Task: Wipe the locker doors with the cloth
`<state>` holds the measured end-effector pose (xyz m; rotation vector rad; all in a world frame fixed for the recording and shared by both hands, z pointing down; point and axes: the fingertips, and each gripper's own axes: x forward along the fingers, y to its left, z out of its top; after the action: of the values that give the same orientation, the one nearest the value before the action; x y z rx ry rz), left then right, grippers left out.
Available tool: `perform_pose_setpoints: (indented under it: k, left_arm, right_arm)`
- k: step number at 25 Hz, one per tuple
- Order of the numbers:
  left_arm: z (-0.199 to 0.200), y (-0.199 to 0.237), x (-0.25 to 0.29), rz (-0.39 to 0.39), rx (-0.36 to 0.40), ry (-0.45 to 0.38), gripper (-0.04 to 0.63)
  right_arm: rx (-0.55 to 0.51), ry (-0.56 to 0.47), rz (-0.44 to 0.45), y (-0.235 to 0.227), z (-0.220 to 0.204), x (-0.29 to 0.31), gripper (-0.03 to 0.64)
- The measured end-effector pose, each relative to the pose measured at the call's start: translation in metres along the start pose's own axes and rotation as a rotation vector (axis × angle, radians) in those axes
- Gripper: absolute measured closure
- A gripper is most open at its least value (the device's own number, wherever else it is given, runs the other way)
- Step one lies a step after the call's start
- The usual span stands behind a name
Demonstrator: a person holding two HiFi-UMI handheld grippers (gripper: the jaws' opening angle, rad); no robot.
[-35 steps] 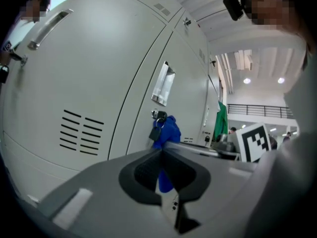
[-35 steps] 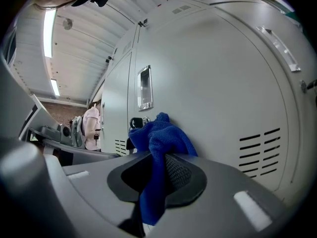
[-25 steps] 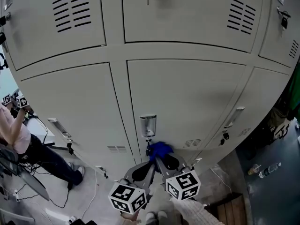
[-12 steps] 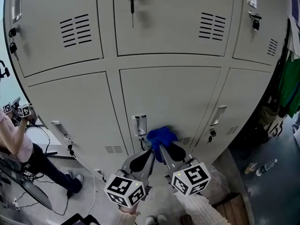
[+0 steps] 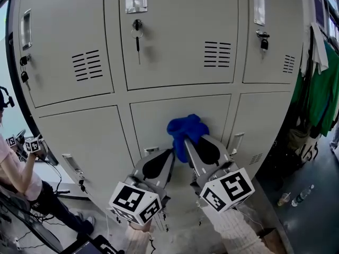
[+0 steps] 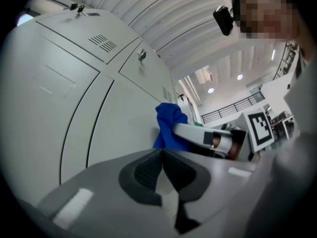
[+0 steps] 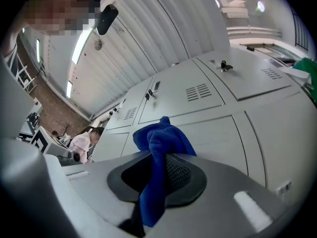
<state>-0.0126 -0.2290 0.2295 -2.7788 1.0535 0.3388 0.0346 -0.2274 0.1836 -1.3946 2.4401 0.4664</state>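
Grasping the blue cloth (image 5: 186, 126) in the right hand-held gripper (image 5: 187, 147) against the centre-frame locker door (image 5: 153, 123); holding the left hand-held gripper (image 5: 169, 155) clenched, empty.

The left gripper (image 5: 168, 155) is held up and forward, its jaws pressed together with nothing between them. Just beside it, the right gripper (image 5: 184, 142) reaches slightly higher, jaws clamped on the blue cloth (image 5: 186, 128). The right forearm wears a pale knit sleeve (image 5: 235, 234).

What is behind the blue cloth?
The grey lower middle locker door; the blue cloth, clamped in the right tool, bunches in front of its upper part. The door patch under the cloth is covered, so contact cannot be confirmed.
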Motion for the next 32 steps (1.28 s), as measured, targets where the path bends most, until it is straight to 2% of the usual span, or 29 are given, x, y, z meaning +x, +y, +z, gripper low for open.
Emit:
perform_pose_setpoints:
  k: [5,10,16,23,32]
  left_arm:
    - [0.021,0.004,0.010,-0.011,0.034,-0.028,0.589]
    - [0.024,0.012,0.012,-0.006,0.024,-0.028,0.589]
    - [0.033,0.013,0.015,-0.037,0.008,-0.049,0.588]
    - [0.008,0.011,0.018,-0.053,-0.018,0.000,0.589]
    - [-0.025,0.013,0.012,-0.032,-0.058,0.051,0.589]
  right_arm:
    - [-0.044,-0.027,-0.003,-0.008,0.027,0.018,0.558]
    - [-0.069,0.007,-0.011,-0.013,0.023,0.030,0.558]
    - [-0.066,-0.015,-0.002,-0.014,0.021,0.036,0.558]
    - [-0.043,-0.024,-0.001,-0.015,0.008,0.028,0.558]
    - [0.011,0.044,-0.009,-0.007,-0.037,0.011,0.558]
